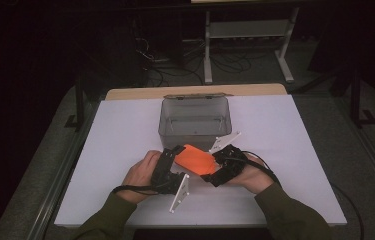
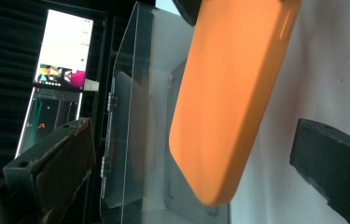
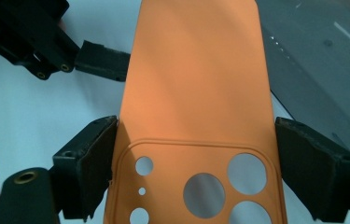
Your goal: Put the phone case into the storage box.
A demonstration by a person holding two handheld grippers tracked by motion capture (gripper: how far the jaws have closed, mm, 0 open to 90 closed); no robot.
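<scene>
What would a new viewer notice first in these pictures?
The eye goes first to the bright orange phone case, held above the white table near its front edge. The right tool is shut on the end with the camera holes, while the left tool stands open around the other end. Just behind them sits a clear plastic box, apparently empty, with its lid open.

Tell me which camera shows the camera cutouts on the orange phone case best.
The right gripper view: the orange phone case faces it, round cutouts plain between the right gripper jaws. The left gripper view shows its smooth end; the high view shows it small.
</scene>
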